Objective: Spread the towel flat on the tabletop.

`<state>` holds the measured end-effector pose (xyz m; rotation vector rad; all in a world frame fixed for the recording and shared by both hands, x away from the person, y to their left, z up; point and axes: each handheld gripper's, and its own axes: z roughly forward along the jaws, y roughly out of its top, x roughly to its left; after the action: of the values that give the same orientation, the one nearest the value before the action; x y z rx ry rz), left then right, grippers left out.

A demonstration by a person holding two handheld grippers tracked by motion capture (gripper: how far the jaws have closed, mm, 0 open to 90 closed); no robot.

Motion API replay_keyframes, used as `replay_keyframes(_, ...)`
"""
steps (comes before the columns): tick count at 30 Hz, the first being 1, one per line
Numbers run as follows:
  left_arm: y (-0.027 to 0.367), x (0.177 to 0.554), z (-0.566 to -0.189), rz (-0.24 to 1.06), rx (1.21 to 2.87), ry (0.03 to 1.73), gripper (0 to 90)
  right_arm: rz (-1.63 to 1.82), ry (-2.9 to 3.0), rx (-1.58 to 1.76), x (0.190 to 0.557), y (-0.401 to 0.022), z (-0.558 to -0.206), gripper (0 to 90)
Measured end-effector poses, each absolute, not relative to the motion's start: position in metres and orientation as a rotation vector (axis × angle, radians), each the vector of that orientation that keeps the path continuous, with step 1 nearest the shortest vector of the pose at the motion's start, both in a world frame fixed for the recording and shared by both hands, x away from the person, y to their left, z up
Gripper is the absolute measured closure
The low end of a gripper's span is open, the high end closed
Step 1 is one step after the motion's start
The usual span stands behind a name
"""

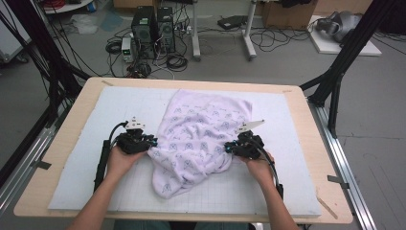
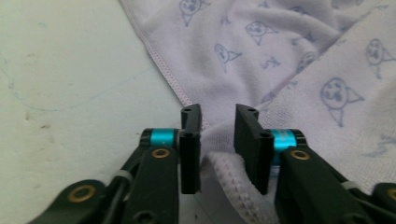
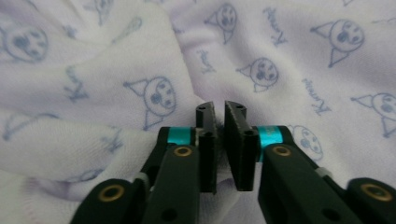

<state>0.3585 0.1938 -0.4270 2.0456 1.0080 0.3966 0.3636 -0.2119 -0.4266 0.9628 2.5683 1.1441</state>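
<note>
Letting go looks like the step in hand: the left gripper (image 2: 218, 140) stands parted around a hem of the towel (image 1: 201, 134), which lies rumpled mid-table. The right gripper (image 3: 219, 140) has only a narrow gap with cloth in it; I cannot tell if it pinches. Next, both should back clear without dragging fabric.

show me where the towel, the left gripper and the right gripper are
towel (image 1: 201, 129): high view, middle of the rumpled printed cloth.
left gripper (image 2: 218, 126): left gripper view, midway between its fingertips.
right gripper (image 3: 220, 116): right gripper view, midway between its fingertips.
</note>
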Motion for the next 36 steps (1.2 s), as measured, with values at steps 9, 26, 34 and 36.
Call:
replay_keyframes(9,0.204,0.316,-0.392,0.398,1.987,0.88,54.8,1.319,2.5,0.815,0.32,-0.221,-0.397,64.7)
replay_keyframes(26,0.143,0.281,-0.436,0.329,2.274,0.65,76.8,1.153,2.638,0.664,0.294,-0.17,-0.442,73.9)
replay_keyframes(34,0.168,0.275,-0.412,0.326,2.144,0.677,84.9,1.251,2.621,0.661,0.288,-0.194,-0.418,83.4)
replay_keyframes(36,0.177,0.274,-0.402,0.327,2.094,0.692,85.1,1.294,2.597,0.659,0.286,-0.203,-0.404,83.5)
